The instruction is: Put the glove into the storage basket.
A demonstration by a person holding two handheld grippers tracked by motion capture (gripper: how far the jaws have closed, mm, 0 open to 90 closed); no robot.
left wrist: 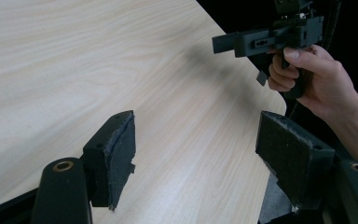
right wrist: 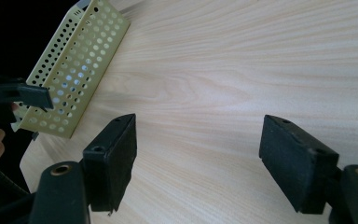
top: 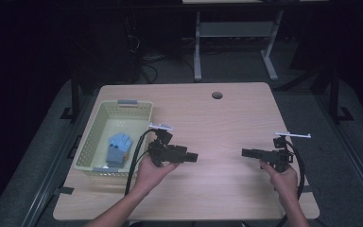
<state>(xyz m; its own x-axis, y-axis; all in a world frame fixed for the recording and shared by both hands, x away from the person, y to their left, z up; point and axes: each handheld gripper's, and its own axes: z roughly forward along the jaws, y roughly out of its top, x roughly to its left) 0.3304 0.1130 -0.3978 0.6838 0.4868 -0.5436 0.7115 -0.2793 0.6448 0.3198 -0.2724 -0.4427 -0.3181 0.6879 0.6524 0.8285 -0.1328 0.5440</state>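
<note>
Left gripper (top: pixel 192 157) is hovering over the table (top: pixel 217 123) with jaws wide apart and nothing between them; right gripper (top: pixel 246 152) is facing it, likewise spread and empty. The blue item (top: pixel 118 145) is lying in the yellow basket (top: pixel 123 109) just behind the left gripper. Judgement: turning that gripper back and descending vertically inside the rim should be avoiding wall contact.

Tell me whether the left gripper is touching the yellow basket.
Apart. The high view shows the left gripper held over bare wood to the right of the yellow basket, its open jaws pointing away from it toward the right gripper.
</note>
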